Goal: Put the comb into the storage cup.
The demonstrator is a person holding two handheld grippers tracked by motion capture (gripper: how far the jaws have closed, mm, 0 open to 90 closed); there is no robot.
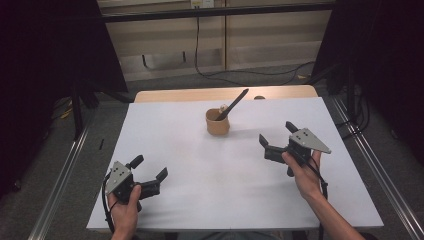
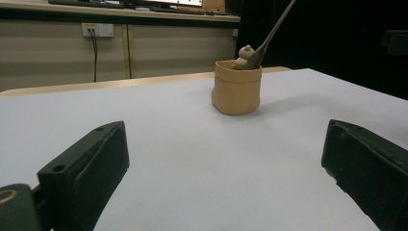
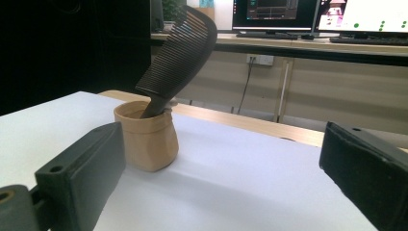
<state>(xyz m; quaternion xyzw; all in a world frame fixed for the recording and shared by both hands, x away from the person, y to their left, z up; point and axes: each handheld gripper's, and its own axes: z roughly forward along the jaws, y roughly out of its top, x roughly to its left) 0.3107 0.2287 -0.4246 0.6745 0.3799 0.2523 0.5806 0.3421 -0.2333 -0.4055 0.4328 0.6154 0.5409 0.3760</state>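
Note:
A small tan pouch-like cup (image 1: 218, 123) stands upright at the back middle of the white table (image 1: 200, 165). A black comb (image 1: 233, 104) leans out of it toward the back right, and the right gripper view shows its teeth (image 3: 180, 48). The cup (image 2: 237, 86) also holds a small tan knob-shaped piece (image 2: 245, 53). My left gripper (image 1: 149, 168) rests near the front left, open and holding nothing. To the right of the cup (image 3: 146, 137), my right gripper (image 1: 276, 134) is open too, with nothing between its jaws.
A wooden tabletop edge (image 1: 225, 93) runs behind the white board. Metal rails (image 1: 65, 170) line the floor on both sides. Cables (image 1: 240, 74) lie on the floor behind. Monitors (image 3: 337, 14) stand on a far desk.

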